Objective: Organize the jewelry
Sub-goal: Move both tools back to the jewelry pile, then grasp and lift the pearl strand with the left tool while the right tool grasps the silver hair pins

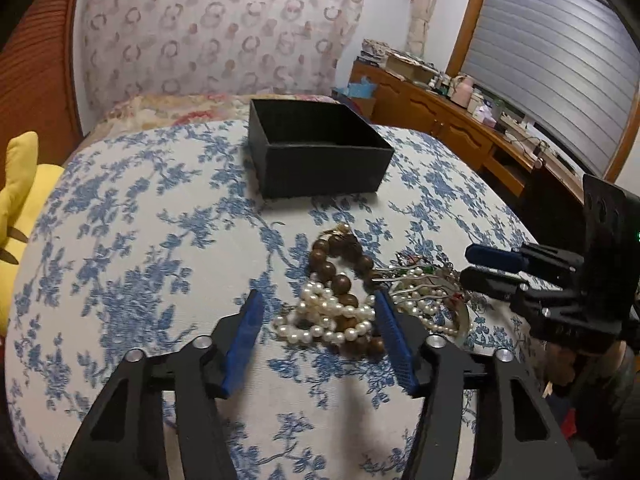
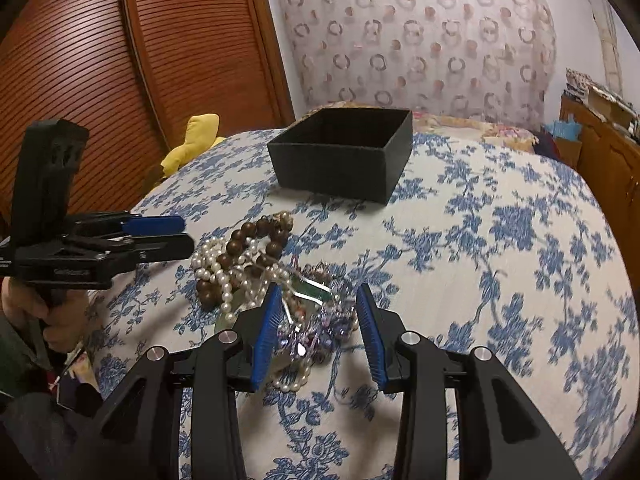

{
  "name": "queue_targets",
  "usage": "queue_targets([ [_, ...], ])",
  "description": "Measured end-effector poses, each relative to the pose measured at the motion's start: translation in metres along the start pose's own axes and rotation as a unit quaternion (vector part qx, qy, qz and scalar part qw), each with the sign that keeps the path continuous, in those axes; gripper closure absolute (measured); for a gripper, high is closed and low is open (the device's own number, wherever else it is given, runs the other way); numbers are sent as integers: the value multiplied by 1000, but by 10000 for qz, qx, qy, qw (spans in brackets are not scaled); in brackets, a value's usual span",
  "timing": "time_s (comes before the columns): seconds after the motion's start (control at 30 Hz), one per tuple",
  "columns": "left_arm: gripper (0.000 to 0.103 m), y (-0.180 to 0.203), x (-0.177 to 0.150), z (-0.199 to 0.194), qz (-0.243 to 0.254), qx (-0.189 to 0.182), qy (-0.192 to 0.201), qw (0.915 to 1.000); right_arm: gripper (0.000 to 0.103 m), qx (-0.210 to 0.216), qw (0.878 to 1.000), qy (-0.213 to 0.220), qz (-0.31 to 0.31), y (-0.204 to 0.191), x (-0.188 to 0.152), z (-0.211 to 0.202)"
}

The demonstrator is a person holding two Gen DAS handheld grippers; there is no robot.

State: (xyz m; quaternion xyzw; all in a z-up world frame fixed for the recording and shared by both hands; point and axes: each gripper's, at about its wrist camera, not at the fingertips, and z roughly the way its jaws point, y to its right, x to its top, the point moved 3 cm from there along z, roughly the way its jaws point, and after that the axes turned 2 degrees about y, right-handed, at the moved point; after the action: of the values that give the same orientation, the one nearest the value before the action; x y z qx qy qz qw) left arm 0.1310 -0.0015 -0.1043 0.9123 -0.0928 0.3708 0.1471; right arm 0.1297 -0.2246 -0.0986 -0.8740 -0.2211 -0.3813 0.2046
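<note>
Blue-padded fingers (image 1: 245,334) of the left gripper (image 1: 316,316) stand spread wide apart, holding nothing. Between and just ahead of their tips lies the near part of a jewelry pile: a pearl strand (image 1: 332,316) looped over and under a string of brown wooden beads (image 1: 340,264). The right-hand pad sits at the pile's edge; whether it touches the beads cannot be told. To the right of this gripper, silver hairpins (image 1: 416,284) with small green and red stones lie tangled in the same heap. Farther ahead, well apart from the pile, stands a black open-topped box (image 1: 320,168); its inside shows only dark.

The right gripper (image 2: 316,322) is likewise released, its pads spread around the other side of the heap, where purple and clear sparkly beads (image 2: 316,336) and another loop of pearls lie between the fingers, with a green piece (image 2: 312,290) just ahead. Contact with the pads cannot be judged. In the left wrist view this gripper comes in from the right, its tips close to the hairpins.

Everything rests on a white cloth with blue flowers (image 1: 132,248). A yellow soft toy (image 1: 20,196) lies off to the left of the left gripper, at the cloth's edge. Ahead, beyond the box, hangs a curtain with ring patterns (image 1: 216,24). A wooden cabinet (image 1: 440,116) crowded with small things runs along to the right.
</note>
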Motion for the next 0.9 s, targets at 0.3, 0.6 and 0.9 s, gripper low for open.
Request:
queue_targets([
  [0.3,62,4,0,17,-114,49,-180,9998,61,65,9999,96,-26,-1,-3,-2],
  [0.6,96,2,1,17,-158,103,-150,9997,61,60,9999,122,-52,-2,-4,-3],
  [0.9,96,2,11,-6,-148,39,138,9998,61,43,9999,138,-56,-2,-4,-3],
])
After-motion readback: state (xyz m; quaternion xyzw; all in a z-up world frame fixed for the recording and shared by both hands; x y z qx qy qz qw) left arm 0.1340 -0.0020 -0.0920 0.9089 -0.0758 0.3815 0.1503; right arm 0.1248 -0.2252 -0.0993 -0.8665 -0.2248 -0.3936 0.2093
